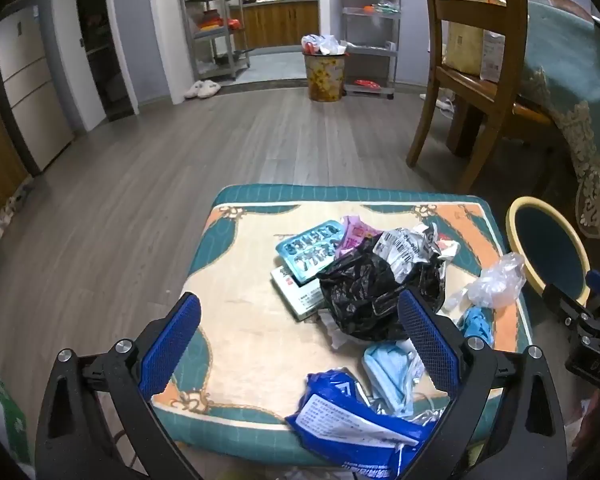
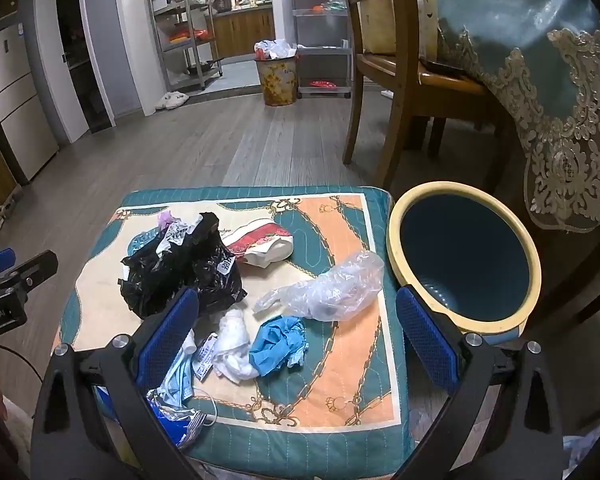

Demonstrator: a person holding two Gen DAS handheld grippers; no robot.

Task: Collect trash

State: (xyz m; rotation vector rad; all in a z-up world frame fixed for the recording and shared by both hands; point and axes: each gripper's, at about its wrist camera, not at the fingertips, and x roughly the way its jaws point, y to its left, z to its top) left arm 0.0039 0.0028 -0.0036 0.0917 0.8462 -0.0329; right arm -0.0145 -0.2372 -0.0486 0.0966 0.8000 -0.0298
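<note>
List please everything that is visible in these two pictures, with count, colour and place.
cushion: 1, teal and orange, under the trash
black plastic bag: 1, black, cushion's left part
clear plastic bag: 1, transparent, near the bin
blue crumpled glove: 1, blue, cushion centre
white tissue: 1, white, left of the glove
blister pack: 1, teal, behind the black bag
blue wrapper: 1, blue, cushion's near edge
bin: 1, teal with yellow rim, right of the cushion
wooden chair: 1, brown, behind
left gripper: open
right gripper: open
</note>
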